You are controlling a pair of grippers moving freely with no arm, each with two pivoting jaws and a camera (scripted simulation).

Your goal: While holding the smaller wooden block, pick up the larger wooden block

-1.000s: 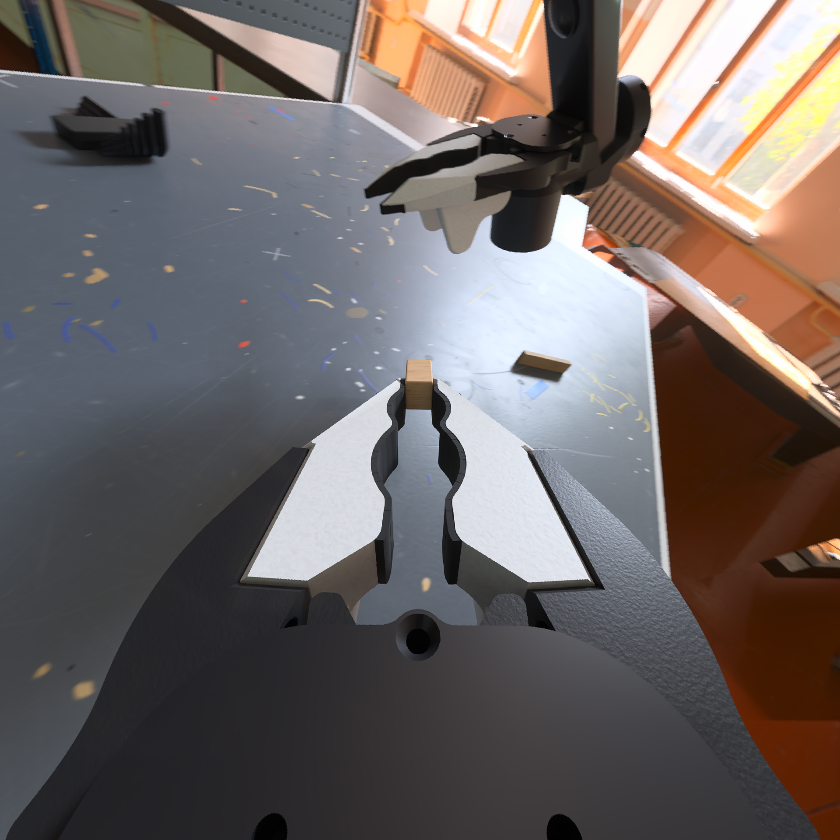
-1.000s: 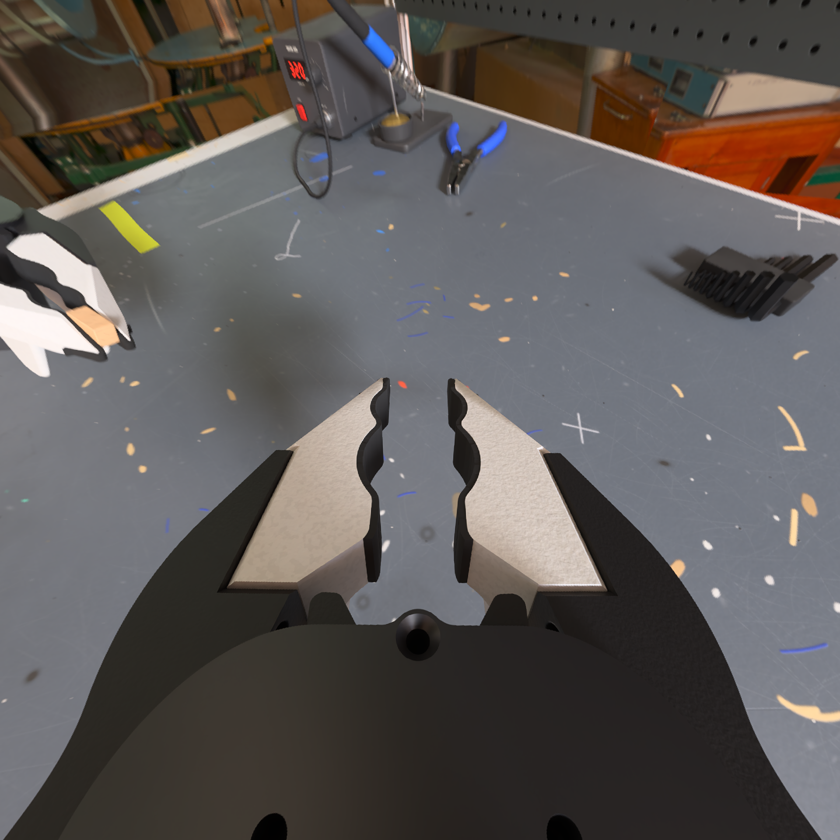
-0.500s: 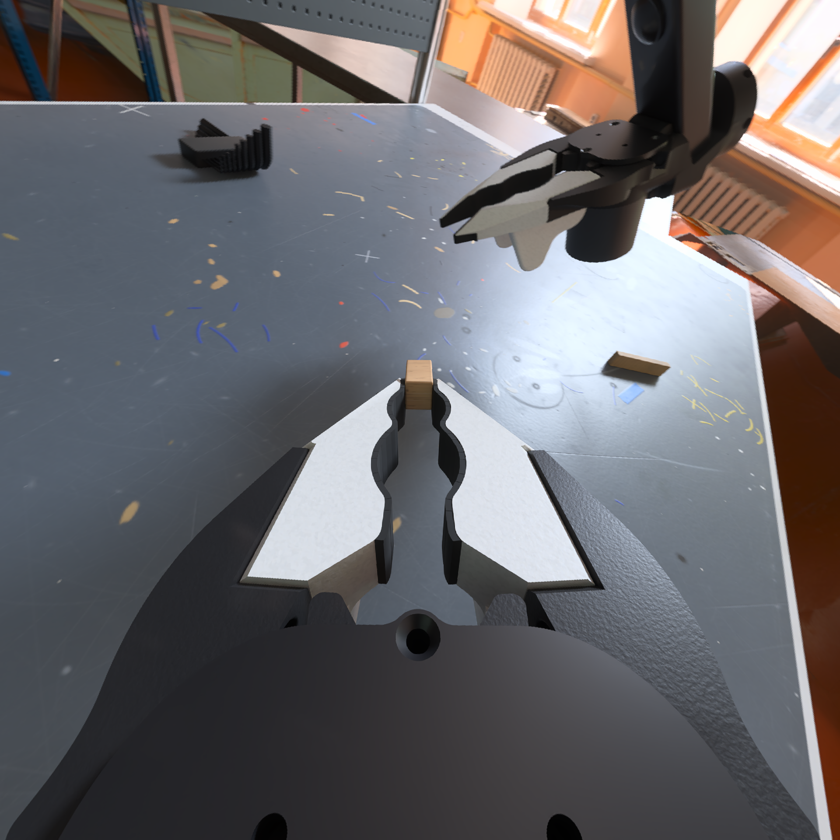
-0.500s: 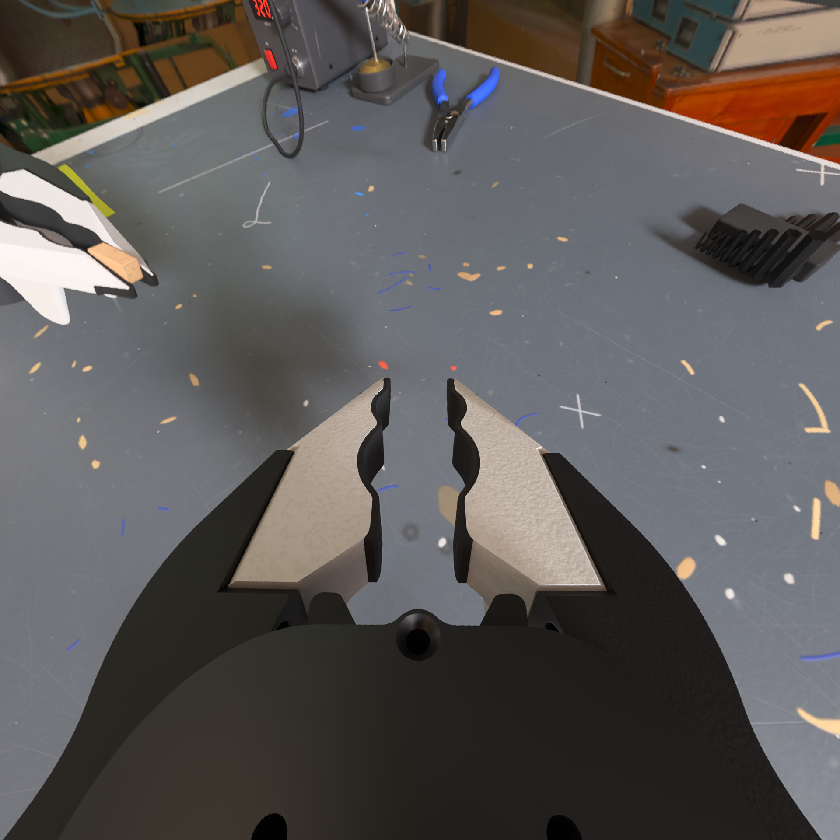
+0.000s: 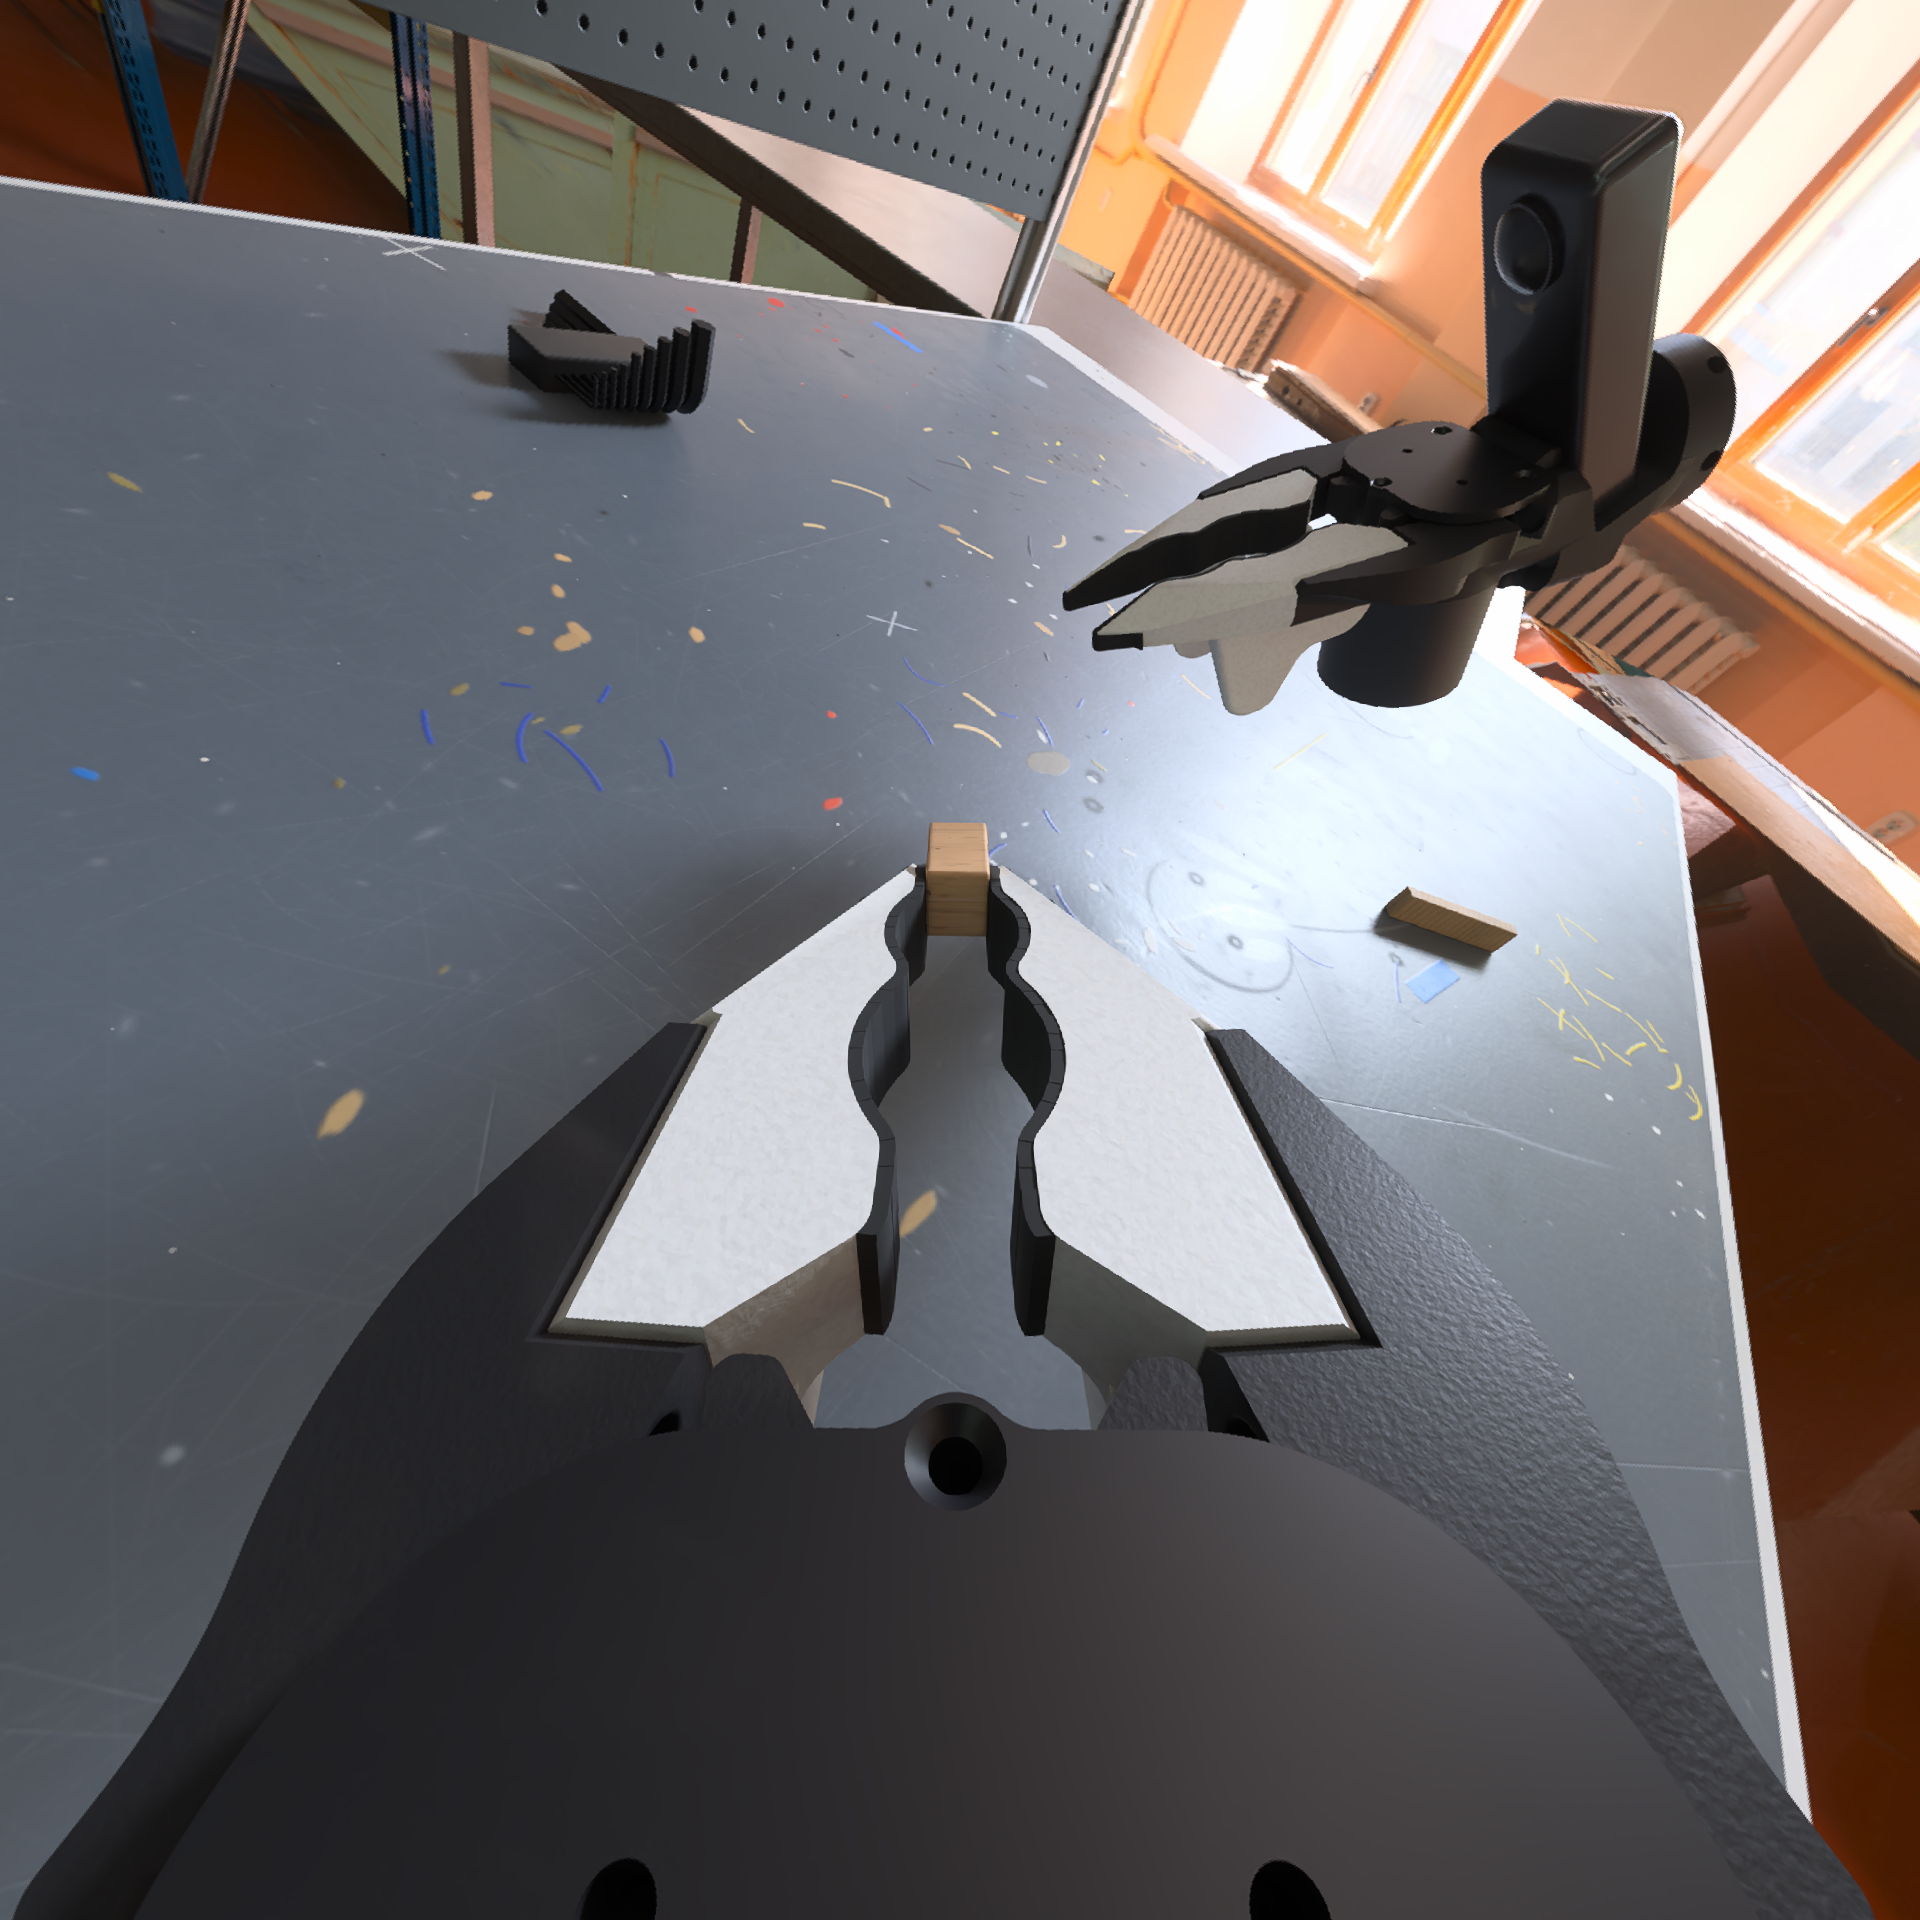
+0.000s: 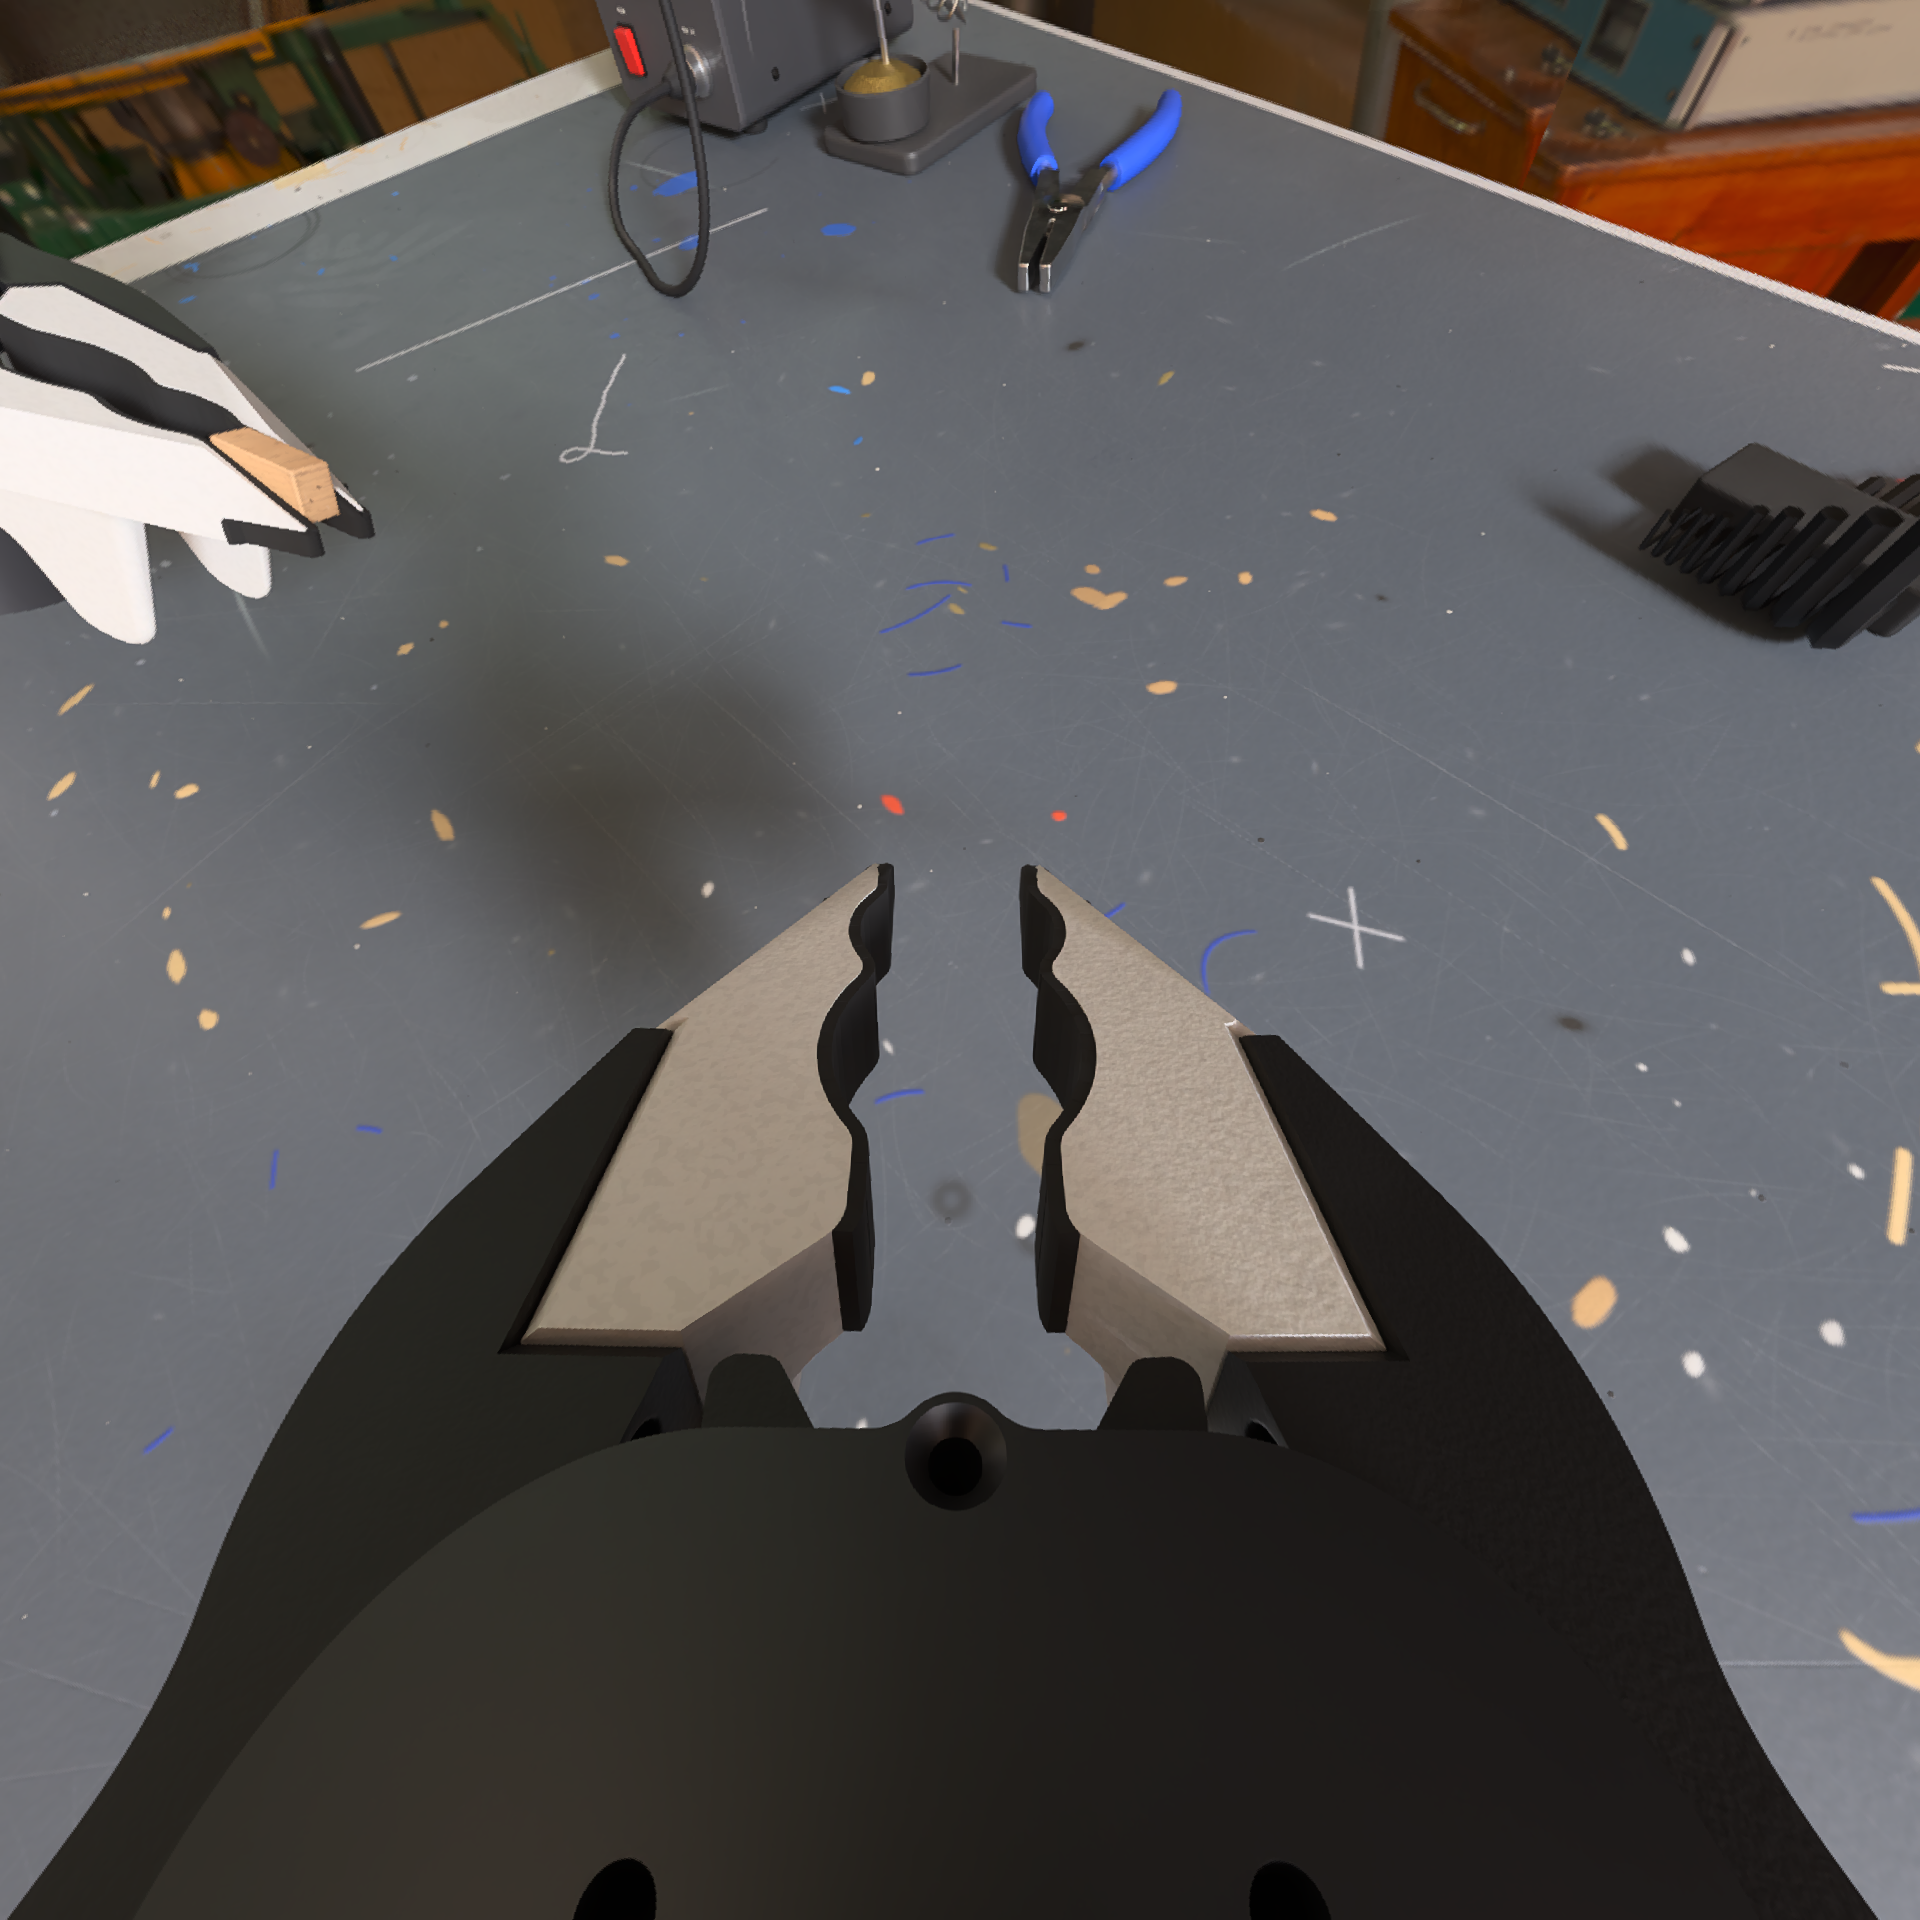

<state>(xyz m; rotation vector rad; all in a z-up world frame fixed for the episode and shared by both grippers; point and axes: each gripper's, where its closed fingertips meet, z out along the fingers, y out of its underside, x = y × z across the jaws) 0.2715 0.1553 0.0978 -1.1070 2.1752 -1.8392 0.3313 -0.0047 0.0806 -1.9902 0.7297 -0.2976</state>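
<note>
My left gripper (image 5: 956, 883) is shut on the smaller wooden block (image 5: 956, 878), held at the fingertips above the grey table. It also shows at the left edge of the right wrist view (image 6: 301, 530), with the block (image 6: 275, 468) between its tips. The larger wooden block (image 5: 1446, 921), a flat slat, lies on the table to the right, near the table's right edge. My right gripper (image 6: 956, 883) is open and empty, hovering above the table. In the left wrist view it (image 5: 1091, 618) hangs above and beyond the larger block. The larger block does not show in the right wrist view.
A black finned part (image 5: 613, 364) (image 6: 1787, 551) lies far across the table. Blue-handled pliers (image 6: 1081, 177) and a soldering station (image 6: 758, 52) with a black cable stand at the far end. The white table edge (image 5: 1735, 1247) runs close to the larger block.
The left gripper's view has swung, so the larger block sits farther right. The right gripper has moved forward and lower over the table. Both jaws stand as before.
</note>
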